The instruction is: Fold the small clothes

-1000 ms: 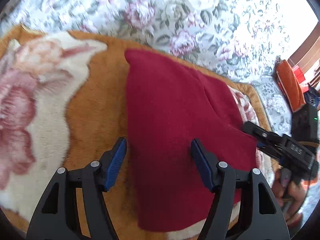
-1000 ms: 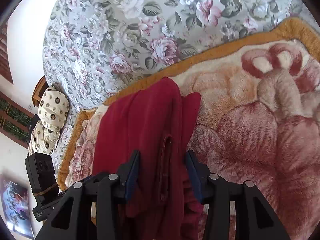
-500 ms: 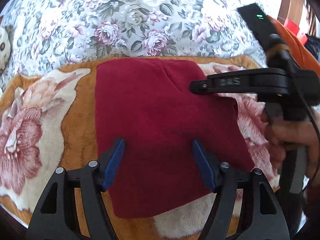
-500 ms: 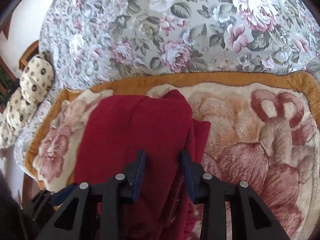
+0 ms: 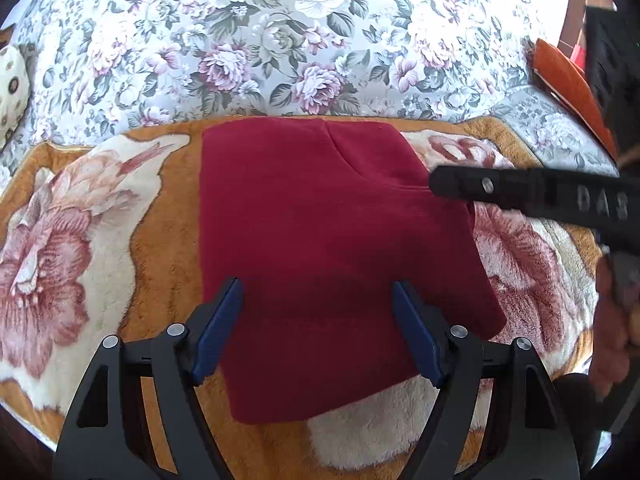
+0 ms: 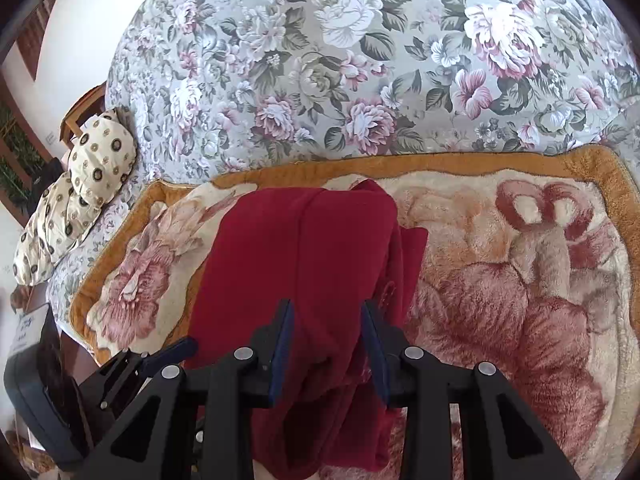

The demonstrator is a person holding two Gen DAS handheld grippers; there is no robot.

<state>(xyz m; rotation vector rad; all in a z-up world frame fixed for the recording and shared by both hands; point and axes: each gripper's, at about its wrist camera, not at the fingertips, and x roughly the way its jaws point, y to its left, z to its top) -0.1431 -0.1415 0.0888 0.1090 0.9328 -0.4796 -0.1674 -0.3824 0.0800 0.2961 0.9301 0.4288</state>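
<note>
A dark red garment lies folded flat on a plush orange and cream blanket. My left gripper is open, its blue pads hovering over the garment's near part. My right gripper has its jaws narrowly apart with a fold of the red garment between them; I cannot tell whether they pinch it. In the left wrist view the right gripper reaches in from the right, its tip at the garment's right edge.
The blanket lies on a floral bedspread. Patterned pillows sit at the far left. An orange cloth lies at the right edge. A hand holds the right gripper.
The left view has swung so the garment lies squarer before it. The right gripper has dropped lower along the garment's right edge, jaws slightly wider around the fold.
</note>
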